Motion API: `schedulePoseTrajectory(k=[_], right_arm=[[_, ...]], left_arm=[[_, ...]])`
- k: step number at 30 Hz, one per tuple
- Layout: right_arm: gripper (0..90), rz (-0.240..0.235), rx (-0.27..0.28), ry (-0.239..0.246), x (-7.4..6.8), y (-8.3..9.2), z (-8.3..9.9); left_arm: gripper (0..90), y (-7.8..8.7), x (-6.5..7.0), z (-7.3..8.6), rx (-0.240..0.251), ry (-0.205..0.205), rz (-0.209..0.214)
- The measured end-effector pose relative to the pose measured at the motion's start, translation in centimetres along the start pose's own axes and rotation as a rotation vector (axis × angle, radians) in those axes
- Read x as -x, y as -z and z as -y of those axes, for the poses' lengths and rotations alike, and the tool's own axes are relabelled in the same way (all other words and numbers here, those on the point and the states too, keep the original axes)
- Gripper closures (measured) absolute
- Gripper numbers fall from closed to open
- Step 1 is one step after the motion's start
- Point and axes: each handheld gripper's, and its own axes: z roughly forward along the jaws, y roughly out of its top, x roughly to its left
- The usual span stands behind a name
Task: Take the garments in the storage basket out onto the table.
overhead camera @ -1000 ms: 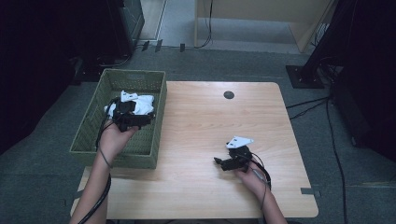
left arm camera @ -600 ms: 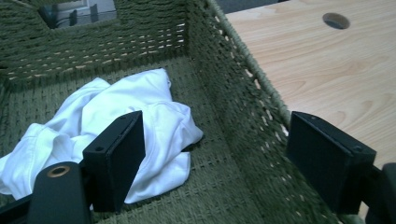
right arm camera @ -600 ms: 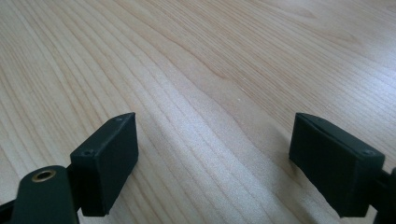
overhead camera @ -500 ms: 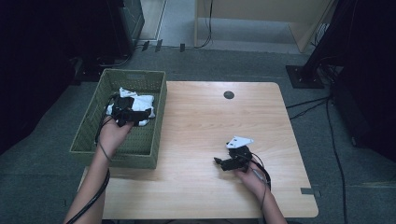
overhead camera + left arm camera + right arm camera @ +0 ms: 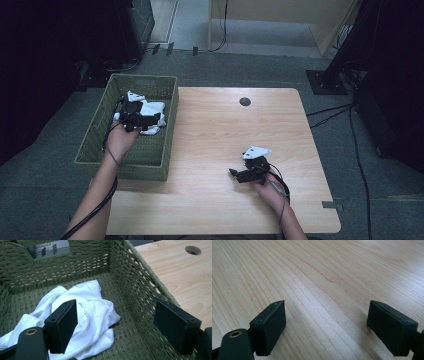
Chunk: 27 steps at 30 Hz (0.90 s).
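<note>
We are reaching into the basket (image 5: 95, 145).
Left gripper (image 5: 112, 322) has been moving deeper, jaws wide above the cloth (image 5: 85, 315) at 10 o'clock (right gripper (image 5: 239, 174) idling, wide).

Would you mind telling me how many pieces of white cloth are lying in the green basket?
1: a crumpled white cloth lies on the floor of the green basket, under the open left gripper. Folds may hide another.

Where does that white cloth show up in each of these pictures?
High view: the white cloth lies in the far half of the green basket, upper left, partly under the left claw.
Left gripper view: it spreads over the basket floor, lower left, behind the near jaw.
Right gripper view: bare wooden table between the open jaws, no cloth.
Shared landmark: the table's round hole, top right in the left gripper view.
</note>
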Motion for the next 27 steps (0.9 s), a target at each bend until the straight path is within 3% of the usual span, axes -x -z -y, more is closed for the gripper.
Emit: schedulePoseTrajectory(k=[8,11,17,27], right_arm=[[16.0,0.0,0.0,-0.001,0.0,0.0,0.0],[15.9,-0.001,0.0,-0.002,0.0,0.0,0.0],[16.0,-0.001,-0.001,-0.002,0.0,0.0,0.0],[15.9,-0.001,0.0,-0.002,0.0,0.0,0.0]], left_arm=[[20.1,-0.8,-0.6,-0.3,0.008,0.012,0.019],[20.1,-1.1,-0.9,-0.3,0.015,0.005,-0.004],[20.2,-1.8,-1.7,-0.1,0.005,0.014,-0.01],[20.2,-3.2,-2.5,0.8,-0.018,-0.034,-0.041]])
